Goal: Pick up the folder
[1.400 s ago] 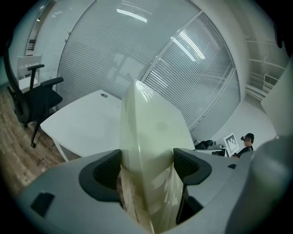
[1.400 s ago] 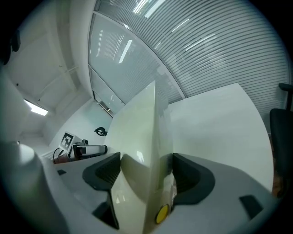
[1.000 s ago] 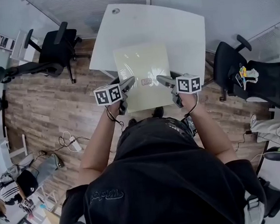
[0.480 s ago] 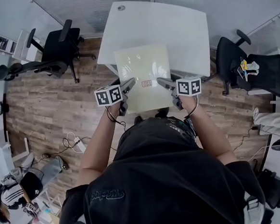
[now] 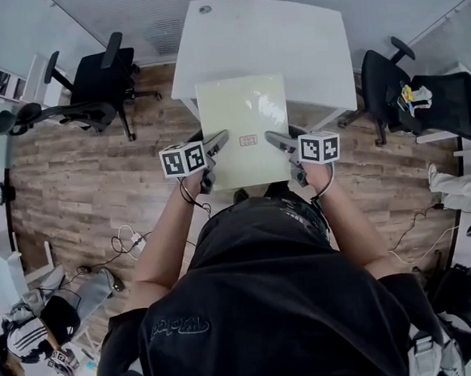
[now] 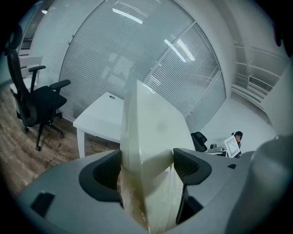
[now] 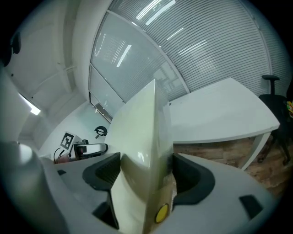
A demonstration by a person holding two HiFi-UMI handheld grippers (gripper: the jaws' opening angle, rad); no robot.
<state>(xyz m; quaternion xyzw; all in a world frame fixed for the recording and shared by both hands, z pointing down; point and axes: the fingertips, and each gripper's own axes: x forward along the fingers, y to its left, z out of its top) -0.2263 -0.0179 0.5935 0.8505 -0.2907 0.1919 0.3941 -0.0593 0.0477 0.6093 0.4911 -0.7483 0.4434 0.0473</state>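
Observation:
A pale yellow-green folder (image 5: 243, 126) hangs in the air, off the white table (image 5: 289, 45), partly over its near edge and partly over the floor. My left gripper (image 5: 218, 139) is shut on its left edge near the front. My right gripper (image 5: 274, 140) is shut on its right edge opposite. In the left gripper view the folder (image 6: 149, 151) stands edge-on, pinched between both black pads. The right gripper view shows the folder (image 7: 142, 160) clamped the same way, with a small yellow dot near its lower edge.
Black office chairs stand at the left (image 5: 89, 81) and right (image 5: 424, 103) of the table. Wooden floor (image 5: 81, 187) lies below, with cables (image 5: 126, 240) at the left. Blinds and glass walls stand behind the table. A person (image 6: 236, 139) sits far off.
The folder has stayed between both grippers. The table and chairs have shifted slightly in the head view, so the folder now sits a little farther off the table's near edge.

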